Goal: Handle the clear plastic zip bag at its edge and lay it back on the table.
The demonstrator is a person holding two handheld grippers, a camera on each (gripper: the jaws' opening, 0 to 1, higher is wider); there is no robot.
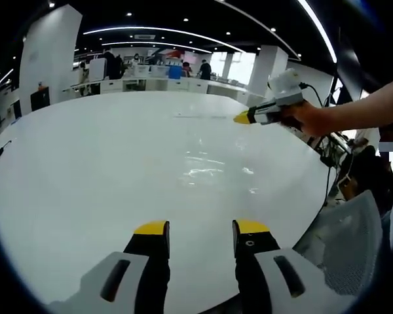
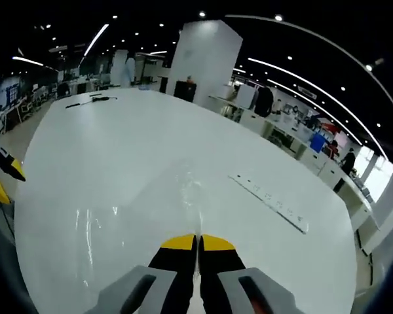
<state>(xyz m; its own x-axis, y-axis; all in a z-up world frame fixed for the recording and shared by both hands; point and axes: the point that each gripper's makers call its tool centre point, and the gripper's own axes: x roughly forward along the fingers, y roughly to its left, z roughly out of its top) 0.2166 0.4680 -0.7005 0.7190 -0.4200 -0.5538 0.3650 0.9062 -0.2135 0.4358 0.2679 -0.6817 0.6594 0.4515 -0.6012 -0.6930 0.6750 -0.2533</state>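
the clear zip bag (image 1: pixel 216 167) lies flat on the white table (image 1: pixel 85 163) ahead of the open left gripper (image 1: pixel 202 230), while the right gripper (image 2: pixel 198 243), jaws pressed together, pinches its near edge.

left tongs (image 1: pixel 201 229): black jaws, yellow tips, grey housings
right tongs (image 2: pixel 198 243): black jaws, yellow tips, grey housings

A glossy white worktop (image 1: pixel 118 157) carries a clear zip bag (image 1: pixel 213 167); each hand-held gripper (image 1: pixel 200 229) (image 2: pixel 197 243) is black and grey, tipped yellow.
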